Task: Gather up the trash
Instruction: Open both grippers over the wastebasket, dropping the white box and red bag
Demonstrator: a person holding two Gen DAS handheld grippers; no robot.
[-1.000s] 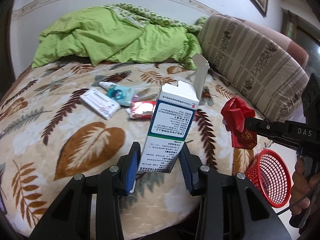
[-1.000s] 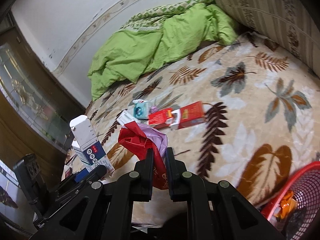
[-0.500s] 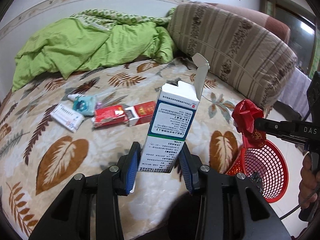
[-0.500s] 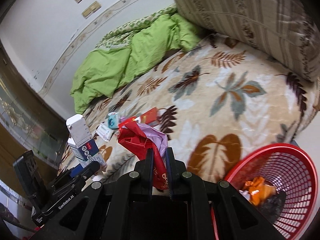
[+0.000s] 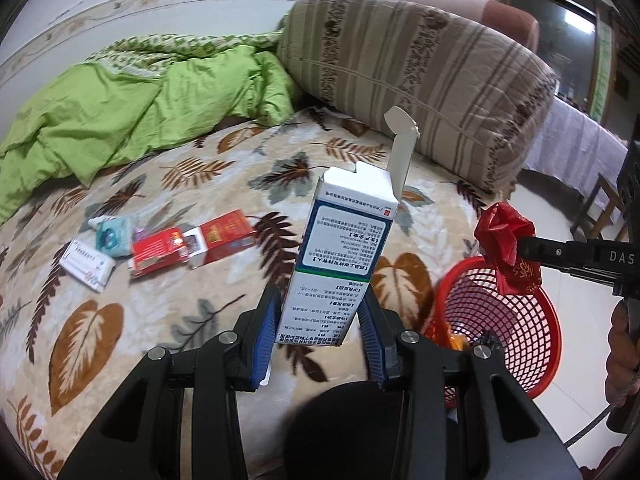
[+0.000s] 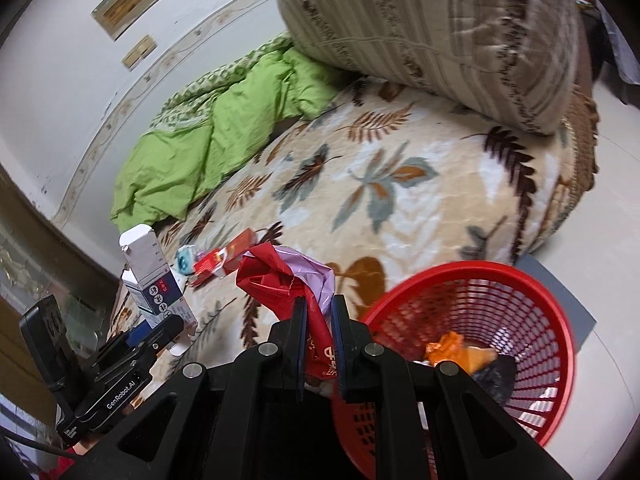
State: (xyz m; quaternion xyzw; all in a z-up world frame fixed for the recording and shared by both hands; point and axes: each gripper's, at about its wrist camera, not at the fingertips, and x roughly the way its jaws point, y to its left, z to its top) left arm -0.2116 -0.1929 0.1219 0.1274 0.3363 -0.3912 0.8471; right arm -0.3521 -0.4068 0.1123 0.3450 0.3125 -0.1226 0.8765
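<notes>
Left hand-held gripper clamps a tall open carton above the bed; right hand-held gripper pinches crumpled red wrappers at the red basket's rim — released early, either likely lands outside

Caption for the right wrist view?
Right gripper clamps a crumpled red bag beside the red mesh basket at the bed's edge.

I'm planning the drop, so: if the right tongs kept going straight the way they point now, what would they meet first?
Probably the leaf-print bedspread, not the red basket, which sits lower right of that line. The right tongs hold a red plastic bag. Depth is hard to judge.
</notes>
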